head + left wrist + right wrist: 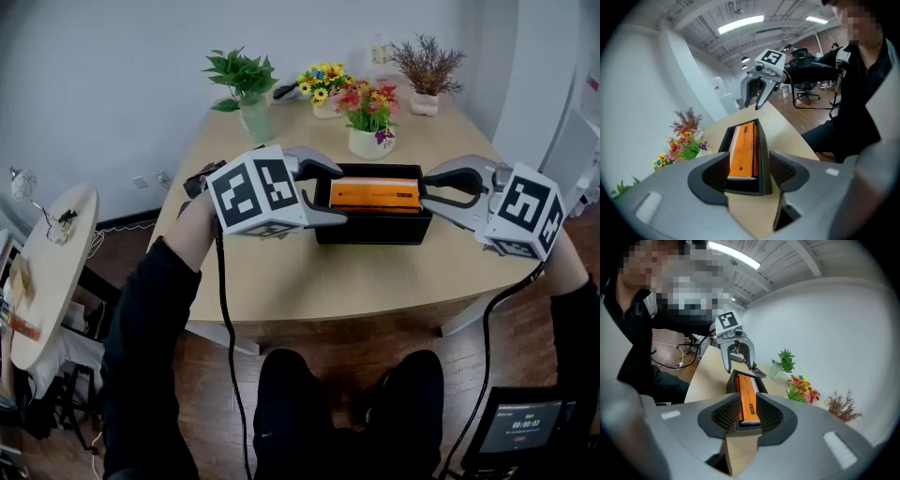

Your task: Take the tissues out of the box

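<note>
A black open box [375,230] lies lengthwise on the wooden table [281,281], with an orange tissue pack [375,194] inside it. My left gripper [339,195] is at the box's left end, one finger along each long wall, pads against the box [761,154]. My right gripper [425,190] is at the right end, jaws narrow, pads on both sides of the pack's end [747,401]. The left gripper view looks along the pack [745,150] from my left gripper [750,157] to the right gripper [759,96]. The right gripper view looks from my right gripper [748,394] to the left gripper [738,357].
Behind the box stand a green plant in a vase [246,89], yellow flowers [323,89], pink flowers in a white pot [370,117] and a dried purple plant [427,75]. A round side table [52,272] is at the left. A small screen [520,427] sits low right.
</note>
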The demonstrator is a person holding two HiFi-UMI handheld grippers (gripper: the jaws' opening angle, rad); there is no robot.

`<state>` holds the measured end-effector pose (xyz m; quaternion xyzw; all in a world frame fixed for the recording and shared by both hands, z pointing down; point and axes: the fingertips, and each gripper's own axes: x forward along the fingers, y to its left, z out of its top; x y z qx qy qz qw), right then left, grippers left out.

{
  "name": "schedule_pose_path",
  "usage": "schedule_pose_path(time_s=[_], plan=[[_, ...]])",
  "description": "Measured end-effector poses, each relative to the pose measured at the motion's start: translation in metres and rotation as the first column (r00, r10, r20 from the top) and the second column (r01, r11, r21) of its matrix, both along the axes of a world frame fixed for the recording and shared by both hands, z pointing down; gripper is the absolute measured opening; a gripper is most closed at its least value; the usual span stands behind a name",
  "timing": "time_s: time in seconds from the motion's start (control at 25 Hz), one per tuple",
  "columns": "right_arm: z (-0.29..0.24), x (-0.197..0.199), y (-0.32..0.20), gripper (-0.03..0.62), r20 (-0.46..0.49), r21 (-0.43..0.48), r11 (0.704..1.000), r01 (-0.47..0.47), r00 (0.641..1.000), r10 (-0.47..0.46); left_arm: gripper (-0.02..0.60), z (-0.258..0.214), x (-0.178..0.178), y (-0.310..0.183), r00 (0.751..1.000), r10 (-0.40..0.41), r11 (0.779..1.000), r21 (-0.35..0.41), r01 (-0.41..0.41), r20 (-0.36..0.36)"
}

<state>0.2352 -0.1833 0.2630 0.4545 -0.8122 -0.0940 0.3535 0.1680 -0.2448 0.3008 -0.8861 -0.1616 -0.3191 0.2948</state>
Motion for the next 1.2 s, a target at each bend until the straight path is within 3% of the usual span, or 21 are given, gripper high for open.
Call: schedule_pose_path(time_s=[0.08, 0.2, 0.28, 0.44, 0.6, 0.72, 0.92, 1.08, 1.2], plan=[[0.005, 0.003, -0.004, 0.168, -0.008, -0.094, 0.995, 0.037, 0.999, -0.038, 0.27, 0.006, 0.009, -0.005, 0.995, 0.016, 1.0, 0.002, -0.016, 0.102], [0.016, 0.003, -0.01, 0.204, -0.034, -0.207, 0.976, 0.066, 0.997, -0.075, 0.275, 0.016, 0.015, -0.006, 0.969, 0.036, 0.999, -0.007, -0.036, 0.244], [0.026, -0.004, -0.013, 0.219, -0.025, -0.276, 0.957, 0.086, 0.995, -0.097, 0.28, 0.018, 0.012, 0.0, 0.947, 0.051, 0.998, -0.062, -0.033, 0.318], [0.048, -0.009, -0.023, 0.334, 0.022, -0.419, 0.895, 0.155, 0.987, -0.16, 0.319, 0.02, 0.012, -0.004, 0.895, 0.061, 0.983, -0.184, 0.024, 0.441], [0.057, 0.005, -0.048, 0.348, 0.07, -0.477, 0.863, 0.168, 0.986, -0.153, 0.33, 0.029, 0.026, -0.019, 0.874, 0.061, 0.962, -0.263, 0.078, 0.482], [0.055, 0.008, -0.06, 0.297, 0.122, -0.498, 0.85, 0.17, 0.985, -0.126, 0.348, 0.033, 0.026, -0.024, 0.868, 0.075, 0.939, -0.327, 0.104, 0.491], [0.069, 0.005, -0.054, 0.278, 0.195, -0.594, 0.781, 0.192, 0.976, -0.092, 0.36, 0.037, 0.026, -0.026, 0.861, 0.098, 0.901, -0.411, 0.136, 0.499], [0.074, 0.008, -0.058, 0.282, 0.218, -0.597, 0.785, 0.163, 0.975, -0.037, 0.356, 0.039, 0.028, -0.031, 0.868, 0.098, 0.892, -0.429, 0.14, 0.487], [0.077, 0.011, -0.062, 0.267, 0.231, -0.59, 0.796, 0.135, 0.973, 0.006, 0.268, 0.044, 0.031, -0.034, 0.865, 0.077, 0.901, -0.407, 0.153, 0.496]])
